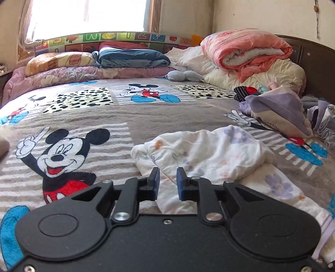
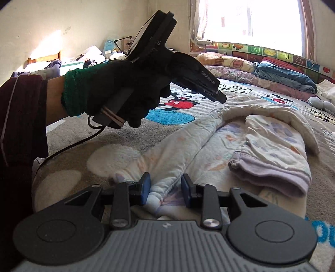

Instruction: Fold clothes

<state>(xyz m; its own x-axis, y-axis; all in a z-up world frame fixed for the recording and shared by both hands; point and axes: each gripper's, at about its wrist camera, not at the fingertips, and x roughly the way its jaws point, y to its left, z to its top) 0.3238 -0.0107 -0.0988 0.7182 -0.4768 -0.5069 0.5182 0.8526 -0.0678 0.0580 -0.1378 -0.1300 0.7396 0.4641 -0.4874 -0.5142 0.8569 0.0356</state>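
Left wrist view gives us the left gripper low over the bed, its blue-padded fingers standing a little apart with nothing between them; the white floral garment lies just beyond and under their tips, and we see no pinch on it. That garment is crumpled on the Mickey Mouse blanket, its cloth running off toward the lower right of this view. A lilac and cream piece of clothing lies heaped further back on the right. Behind it, folded quilts, one pink and one blue, are stacked along the far edge below the window.

From the right wrist view we find the right gripper with a bunched fold of the same garment rising between its fingers; the fold touches the left pad, but there is a gap at the right one, so we cannot tell if it is truly clamped. A gloved hand holds the other gripper's handle above the blanket, over the garment's far end.
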